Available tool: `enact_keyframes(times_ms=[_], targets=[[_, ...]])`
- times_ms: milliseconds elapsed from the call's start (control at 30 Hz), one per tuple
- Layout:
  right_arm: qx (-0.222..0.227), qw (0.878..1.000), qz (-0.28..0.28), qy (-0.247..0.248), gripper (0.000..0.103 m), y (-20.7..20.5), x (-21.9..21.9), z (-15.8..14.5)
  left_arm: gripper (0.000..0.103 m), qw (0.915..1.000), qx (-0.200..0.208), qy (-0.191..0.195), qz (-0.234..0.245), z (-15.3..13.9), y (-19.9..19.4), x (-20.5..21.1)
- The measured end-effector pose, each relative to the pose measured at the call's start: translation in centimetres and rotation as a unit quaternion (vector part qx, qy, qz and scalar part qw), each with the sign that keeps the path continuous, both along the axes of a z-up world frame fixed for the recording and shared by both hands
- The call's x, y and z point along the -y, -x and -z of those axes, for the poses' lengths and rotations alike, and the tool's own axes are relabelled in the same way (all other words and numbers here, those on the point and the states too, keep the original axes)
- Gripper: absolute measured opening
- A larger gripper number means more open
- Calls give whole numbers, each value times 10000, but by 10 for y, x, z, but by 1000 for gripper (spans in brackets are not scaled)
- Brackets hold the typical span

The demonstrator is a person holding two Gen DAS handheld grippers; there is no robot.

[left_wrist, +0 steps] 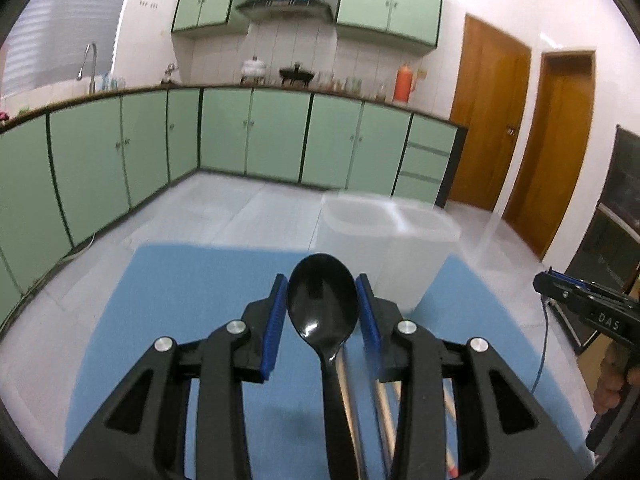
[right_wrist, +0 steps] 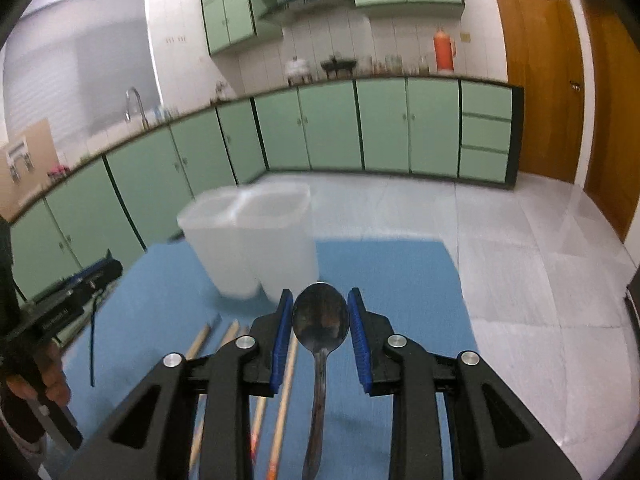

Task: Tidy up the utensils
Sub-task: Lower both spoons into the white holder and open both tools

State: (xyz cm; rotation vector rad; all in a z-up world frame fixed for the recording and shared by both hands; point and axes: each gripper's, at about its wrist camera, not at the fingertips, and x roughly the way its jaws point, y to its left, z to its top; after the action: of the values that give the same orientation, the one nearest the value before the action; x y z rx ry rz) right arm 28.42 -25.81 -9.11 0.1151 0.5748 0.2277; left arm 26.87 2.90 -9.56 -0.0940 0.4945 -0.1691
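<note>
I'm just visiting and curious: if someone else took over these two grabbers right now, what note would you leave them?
Left gripper: shut on the black spoon, lifted over the blue mat.
Right gripper: shut on the metal spoon.
The white two-compartment container stands ahead on the mat; nothing can be seen in it.
Chopsticks lie on the mat.
Left to do: drop both spoons into the container, then the chopsticks.

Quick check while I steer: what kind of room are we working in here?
Most likely a home kitchen. A long run of green base cabinets sits under a dark countertop, a sink faucet stands at the left end, and a range hood hangs between matching wall cabinets.
</note>
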Motion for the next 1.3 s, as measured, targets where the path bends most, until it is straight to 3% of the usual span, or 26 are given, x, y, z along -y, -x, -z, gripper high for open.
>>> enact_keyframes(times_ms=[333,600,800,1033,1167,1300], targets=[[890,9960,-3,-76,28,-52,-5,-63,33,9946,969,267,247,-58,-64,32],[1163,9932,5,-67,28,-109,-21,-84,33,9910,1261,370,263,-75,-131,47],[1037,9945,99,-123,28,-155,-29,-71,33,9912,1269,313,224,-62,-163,54],[870,9961,78,-80,28,-178,-40,-46,33,9945,981,312,195,-31,-179,46],[929,9943,-155,-495,28,-171,-33,-59,33,9943,962,415,177,-27,-178,34],[1158,9916,-104,-562,28,-169,-29,-74,33,9938,1009,449,144,-24,-178,33]])
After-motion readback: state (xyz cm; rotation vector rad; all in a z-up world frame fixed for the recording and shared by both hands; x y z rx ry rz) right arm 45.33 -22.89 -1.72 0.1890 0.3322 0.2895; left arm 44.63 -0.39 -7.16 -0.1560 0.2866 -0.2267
